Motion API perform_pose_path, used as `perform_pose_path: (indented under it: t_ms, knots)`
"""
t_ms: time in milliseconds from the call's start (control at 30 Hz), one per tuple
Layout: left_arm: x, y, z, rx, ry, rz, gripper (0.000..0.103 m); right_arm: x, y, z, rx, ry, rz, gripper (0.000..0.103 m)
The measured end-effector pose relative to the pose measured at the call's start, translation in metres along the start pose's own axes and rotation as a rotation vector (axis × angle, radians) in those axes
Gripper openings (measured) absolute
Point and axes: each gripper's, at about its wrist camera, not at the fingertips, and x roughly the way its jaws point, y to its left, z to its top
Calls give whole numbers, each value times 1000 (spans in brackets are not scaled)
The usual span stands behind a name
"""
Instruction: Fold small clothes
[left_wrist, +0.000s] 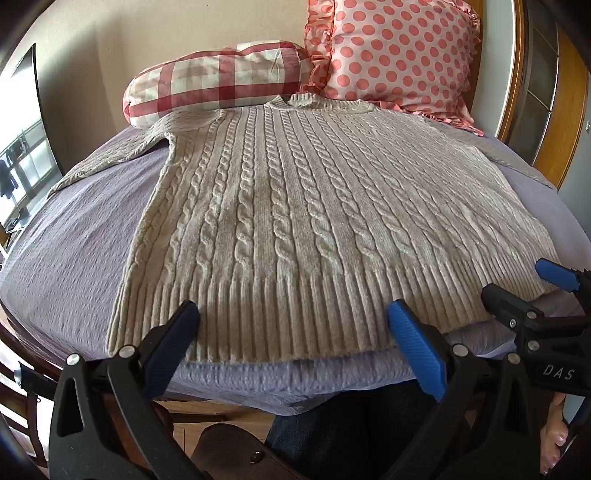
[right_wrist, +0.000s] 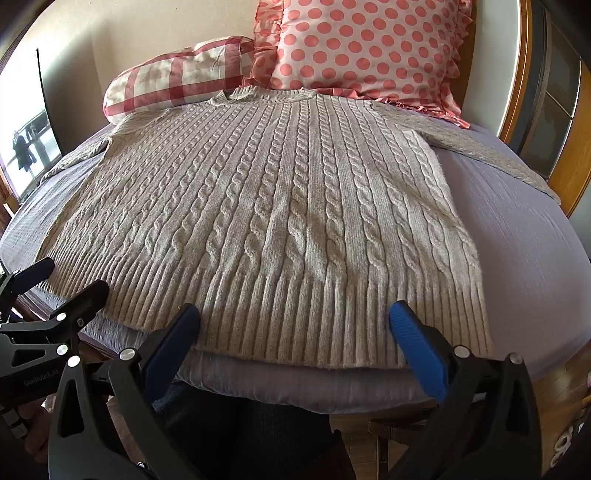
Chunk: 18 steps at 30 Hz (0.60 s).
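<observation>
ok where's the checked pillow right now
The red-and-white checked pillow lies at the far end of the lilac-sheeted bed, upper left in both views, beside the pink polka-dot pillow and just beyond the beige cable-knit sweater's collar.

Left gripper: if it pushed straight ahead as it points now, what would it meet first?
Probably the ribbed hem of the sweater; the open left gripper points right at it, though depth is unclear.

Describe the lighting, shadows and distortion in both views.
Left wrist: fisheye bows the bed edge, dark corners, daylight with gripper shadows on the sweater hem. Right wrist: same bowing, blown-out window at left, soft shadow mid-sweater; both sharp.
</observation>
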Motion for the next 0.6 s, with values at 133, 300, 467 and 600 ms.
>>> perform_pose_path:
  t_ms: [133,300,467,600]
  knots:
    - [0,0,0,-3,1,-3,101,0,0,0,0,1,0,102]
    - [0,0,0,-3,1,-4,101,0,0,0,0,3,1,102]
    - [0,0,0,-4,0,-4,101,1,0,0,1,4,1,102]
    - [0,0,0,-4,0,-4,101,1,0,0,0,5,0,102]
